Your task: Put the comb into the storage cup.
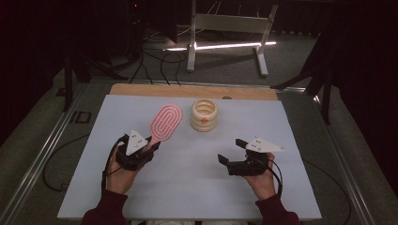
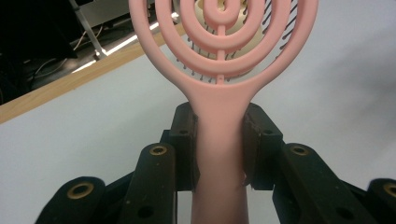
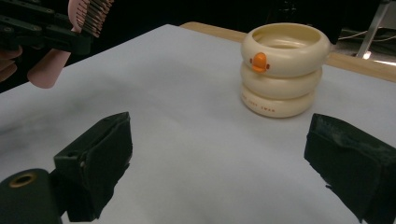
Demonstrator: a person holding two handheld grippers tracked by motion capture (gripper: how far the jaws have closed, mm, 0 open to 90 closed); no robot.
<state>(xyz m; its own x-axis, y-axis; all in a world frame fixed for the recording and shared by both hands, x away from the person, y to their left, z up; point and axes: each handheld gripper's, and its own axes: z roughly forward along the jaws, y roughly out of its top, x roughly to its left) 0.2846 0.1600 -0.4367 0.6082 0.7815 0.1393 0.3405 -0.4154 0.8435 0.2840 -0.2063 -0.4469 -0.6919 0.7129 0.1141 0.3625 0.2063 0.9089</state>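
Now left tongs point(image 2: 219, 149) clamped on smooth pink ringed hairbrush point(image 2: 219, 93), right tongs point(image 3: 219, 168) apart, glossy cream stacked-ring holder point(image 3: 282, 70) beyond.

My left tongs point(image 1: 151, 146) and right tongs point(image 1: 230, 153) are black, jointed linkages with brass-ringed screw holes, ending in blocky dark pads point(image 3: 100, 161) with rough, worn edges. Each carries a pale grey three-cornered plate point(image 1: 135, 140) dotted with small marks. Black cables point(image 1: 107, 164) loop back past my dark red sleeves point(image 1: 105, 211).
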